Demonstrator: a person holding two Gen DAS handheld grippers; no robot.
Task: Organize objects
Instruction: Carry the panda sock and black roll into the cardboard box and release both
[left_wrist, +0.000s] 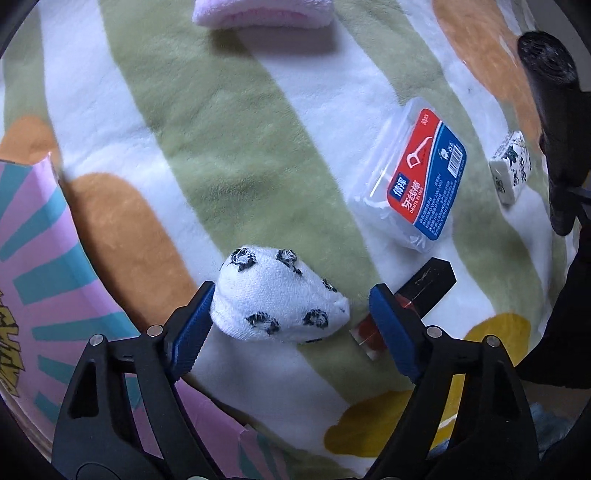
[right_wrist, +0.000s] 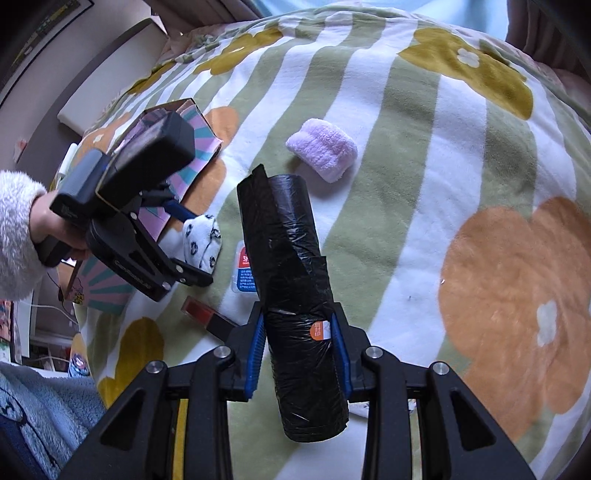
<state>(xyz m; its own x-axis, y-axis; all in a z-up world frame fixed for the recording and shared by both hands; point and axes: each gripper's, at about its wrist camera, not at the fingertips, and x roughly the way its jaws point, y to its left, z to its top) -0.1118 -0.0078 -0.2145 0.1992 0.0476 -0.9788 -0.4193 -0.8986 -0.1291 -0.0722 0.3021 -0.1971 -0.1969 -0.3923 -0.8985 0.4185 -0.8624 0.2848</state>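
Terry spotted sock (left_wrist: 279, 295) lying on blanket (left_wrist: 229, 122) at 12 o'clock between left gripper (left_wrist: 291, 310) pads, half-open, left pad touching. Centring before squeezing advised. Right gripper (right_wrist: 298, 354) clamping black bag roll (right_wrist: 291, 295).

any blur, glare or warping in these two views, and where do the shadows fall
Left wrist view: strong fisheye bending with dark corners; the pink towel and blanket look soft, the dental floss pack shows mild glare, and the spotted sock casts only a soft shadow. Right wrist view: stripes curve toward the edges; the black bag roll carries small shiny highlights, and lighting is even.
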